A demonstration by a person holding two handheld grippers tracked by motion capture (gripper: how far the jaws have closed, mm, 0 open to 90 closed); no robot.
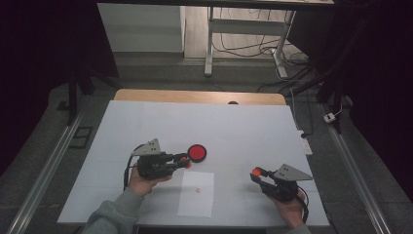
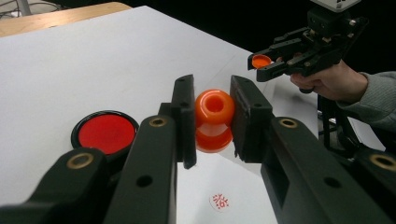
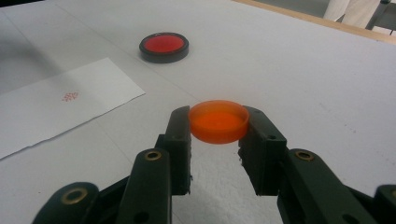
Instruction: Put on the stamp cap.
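White table [image 1: 243, 122]; left gripper [image 2: 212, 116] clamping orange stamp [image 2: 214, 119], right gripper [image 3: 218, 128] orange cap [image 3: 218, 120].

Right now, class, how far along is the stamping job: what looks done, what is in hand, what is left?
Done: the paper already bears a red stamp mark, and the ink pad lies open. In hand: the left gripper is shut on the orange stamp; the right gripper is shut on the orange cap. Left, probably: fitting the cap back on the stamp, since the two are held apart.
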